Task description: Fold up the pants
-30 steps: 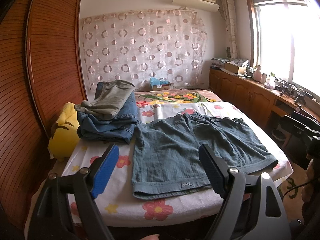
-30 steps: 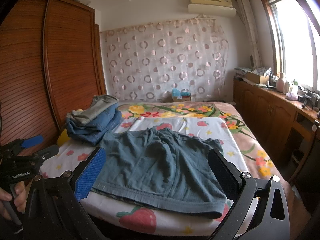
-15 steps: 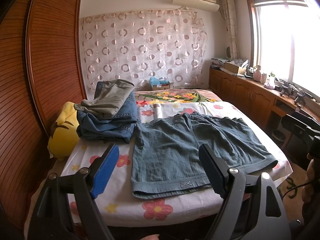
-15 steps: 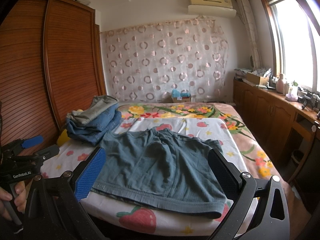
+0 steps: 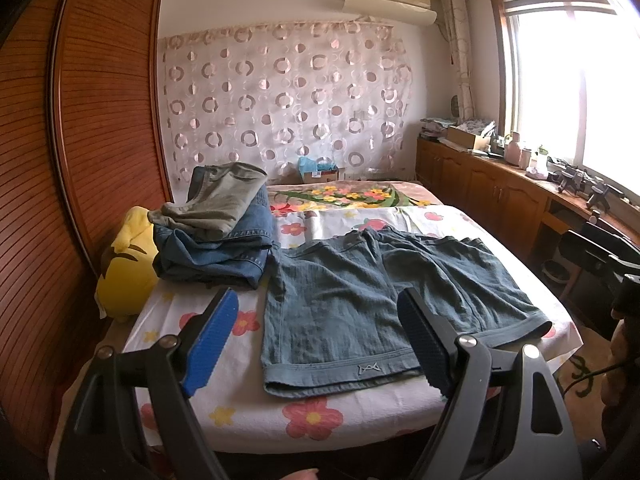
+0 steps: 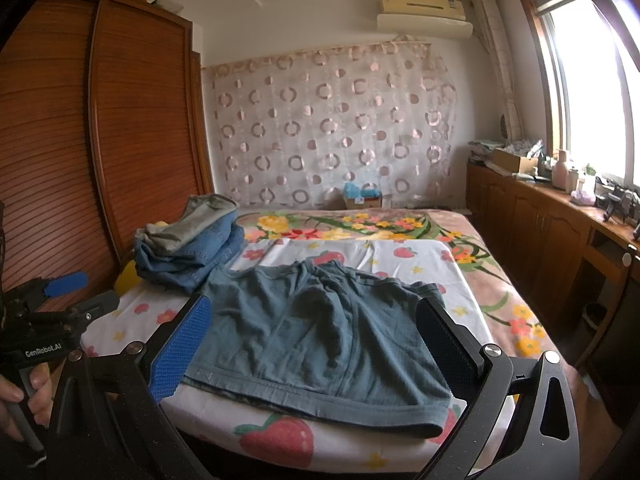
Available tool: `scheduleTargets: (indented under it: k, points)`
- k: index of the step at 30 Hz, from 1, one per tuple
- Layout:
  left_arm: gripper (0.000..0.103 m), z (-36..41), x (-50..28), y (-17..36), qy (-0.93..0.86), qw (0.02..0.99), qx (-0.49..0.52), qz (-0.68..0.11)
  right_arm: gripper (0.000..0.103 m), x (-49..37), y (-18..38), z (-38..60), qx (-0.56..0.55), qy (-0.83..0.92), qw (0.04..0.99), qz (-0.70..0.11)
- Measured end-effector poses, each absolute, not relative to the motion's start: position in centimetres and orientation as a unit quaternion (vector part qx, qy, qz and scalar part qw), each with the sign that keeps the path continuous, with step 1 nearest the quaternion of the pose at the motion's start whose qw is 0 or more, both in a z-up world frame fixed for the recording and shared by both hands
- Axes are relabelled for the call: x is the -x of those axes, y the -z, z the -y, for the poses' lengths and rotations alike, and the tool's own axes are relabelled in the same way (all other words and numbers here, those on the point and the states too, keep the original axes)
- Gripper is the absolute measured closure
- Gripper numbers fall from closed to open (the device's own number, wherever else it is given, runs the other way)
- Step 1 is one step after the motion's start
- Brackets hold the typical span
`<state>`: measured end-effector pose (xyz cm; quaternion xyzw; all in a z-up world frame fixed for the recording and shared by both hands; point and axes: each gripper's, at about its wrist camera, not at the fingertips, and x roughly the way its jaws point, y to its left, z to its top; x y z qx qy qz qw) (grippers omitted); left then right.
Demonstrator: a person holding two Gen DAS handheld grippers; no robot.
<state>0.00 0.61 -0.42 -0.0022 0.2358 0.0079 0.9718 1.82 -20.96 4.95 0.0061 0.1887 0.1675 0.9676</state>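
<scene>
My left fingers are spread wide and hold nothing, hanging above the near edge of the bed. My right fingers are spread just as wide and empty too, above the same near edge but further right. In the right wrist view a hand grips the handle of my left tool at the near left.

Between both pairs of fingers lie the teal shorts, flat and unfolded on the flowered sheet. Their leg hems point toward me at the near edge and the waistband lies further away. A small pale emblem sits on the near hem of the left leg.

Further off and to the left, a pile of folded clothes rests on the sheet, its near corner just beside the shorts' waist: blue denim below, a grey-green piece on top. A yellow cushion is wedged just left of the pile, against the wooden wardrobe.

Beyond, a flowered blanket covers the far end of the bed. A curtain with ring patterns hangs on the far wall. A wooden bench with small clutter runs along the right under the window.
</scene>
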Motion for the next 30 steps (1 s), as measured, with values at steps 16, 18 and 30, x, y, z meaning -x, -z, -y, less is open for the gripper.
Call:
scheduleTargets:
  k: [16, 18, 30]
  points:
    - [0.020, -0.58, 0.07, 0.38, -0.008, 0.972, 0.002, -0.235, 0.000, -1.72, -5.05, 21.18, -0.006, -0.169, 0.967, -0.189]
    - [0.020, -0.64, 0.05, 0.44, -0.008, 0.972, 0.002, -0.235, 0.000, -1.79, -4.99, 21.04, -0.005, -0.168, 0.967, -0.189]
    - [0.020, -0.30, 0.13, 0.19, -0.005, 0.971, 0.004, -0.239, 0.000, -1.90, -4.99, 21.07, -0.004, -0.168, 0.967, -0.190]
